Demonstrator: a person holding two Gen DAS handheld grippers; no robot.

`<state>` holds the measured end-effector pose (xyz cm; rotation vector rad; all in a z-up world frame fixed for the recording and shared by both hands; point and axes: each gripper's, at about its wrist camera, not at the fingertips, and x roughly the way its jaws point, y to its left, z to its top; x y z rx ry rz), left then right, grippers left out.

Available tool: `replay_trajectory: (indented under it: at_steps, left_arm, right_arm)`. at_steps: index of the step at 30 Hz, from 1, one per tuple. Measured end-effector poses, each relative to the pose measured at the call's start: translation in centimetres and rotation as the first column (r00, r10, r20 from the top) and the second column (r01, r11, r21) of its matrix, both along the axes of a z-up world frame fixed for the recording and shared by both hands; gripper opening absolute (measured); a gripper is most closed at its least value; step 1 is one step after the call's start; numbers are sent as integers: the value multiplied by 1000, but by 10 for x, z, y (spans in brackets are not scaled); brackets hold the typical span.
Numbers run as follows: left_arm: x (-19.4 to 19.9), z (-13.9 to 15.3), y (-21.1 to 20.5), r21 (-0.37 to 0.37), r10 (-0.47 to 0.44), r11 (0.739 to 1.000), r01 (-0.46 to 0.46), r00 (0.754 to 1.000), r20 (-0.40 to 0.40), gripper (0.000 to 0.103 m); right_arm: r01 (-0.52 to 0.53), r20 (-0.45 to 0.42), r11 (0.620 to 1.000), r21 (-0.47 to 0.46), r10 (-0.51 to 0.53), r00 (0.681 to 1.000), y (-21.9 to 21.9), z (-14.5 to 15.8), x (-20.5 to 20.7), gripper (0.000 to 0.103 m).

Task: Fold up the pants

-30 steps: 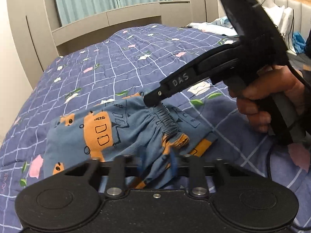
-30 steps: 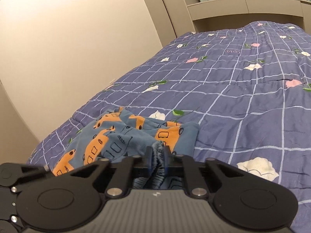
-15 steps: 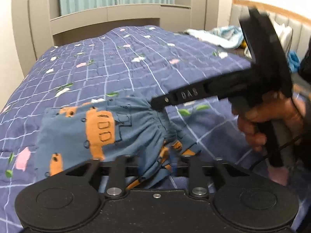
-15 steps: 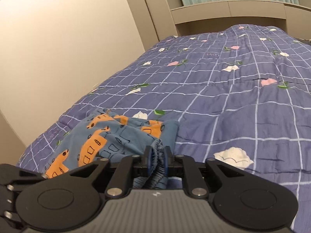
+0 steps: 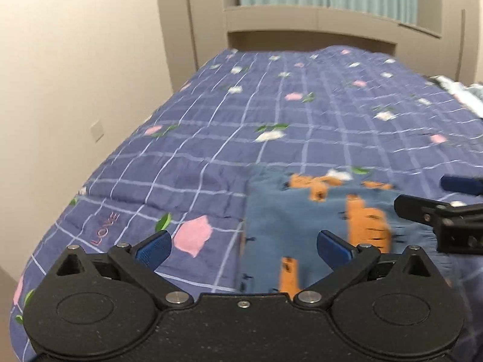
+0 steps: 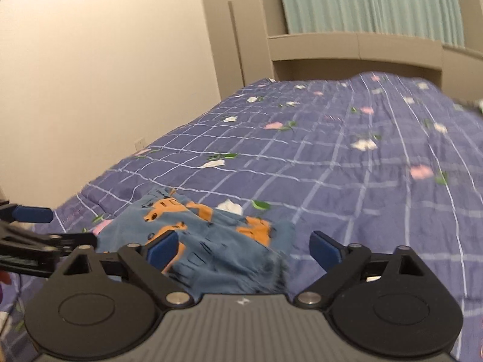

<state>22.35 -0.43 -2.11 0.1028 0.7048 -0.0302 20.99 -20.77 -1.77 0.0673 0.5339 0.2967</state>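
While the pants lie in a folded heap on the quilt near the bed's closer end, I see blue cloth with orange vehicle prints (edges motion-blurred in both views). My left gripper is spread wide with nothing between its blue pads, one side over bare quilt, the other over the cloth. My right gripper is likewise wide open and empty, above the pants. Beyond stand the footboard and the curtain.

"LOVE" stitched in pink on the bedspread
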Motion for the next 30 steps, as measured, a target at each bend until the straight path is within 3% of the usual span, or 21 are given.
replay_trajectory:
  at_steps: [4, 9, 14, 17, 21, 27, 30]
  left_arm:
    - [19, -16, 0, -12, 22, 1000, -22, 999, -26, 102]
    - [18, -37, 2, -4, 15, 1000, -16, 998, -64, 102]
    - [21, -42, 10, -54, 3, 999, -7, 998, -65, 102]
    - [23, -29, 15, -86, -2, 996, 0, 1000, -29, 102]
    - [42, -19, 8, -95, -23, 995, 24, 1000, 12, 102]
    - [84, -41, -9, -21, -44, 999, 43, 997, -64, 103]
    - [89, -45, -3, -69, -32, 997, 27, 997, -74, 103]
  right_arm:
    - [-18, 30, 988, -156, 23, 999, 33, -12, 13, 101]
    - [27, 5, 959, -281, -26, 1000, 45, -39, 23, 102]
    - [28, -55, 989, -145, -36, 998, 23, -45, 30, 103]
    - [40, -35, 998, -53, -42, 999, 2, -35, 23, 103]
    - [111, -1, 991, -79, -111, 994, -7, -29, 19, 103]
    - [166, -88, 982, -95, -174, 981, -13, -41, 36, 103]
    - [164, -95, 982, -98, -173, 980, -14, -44, 35, 103]
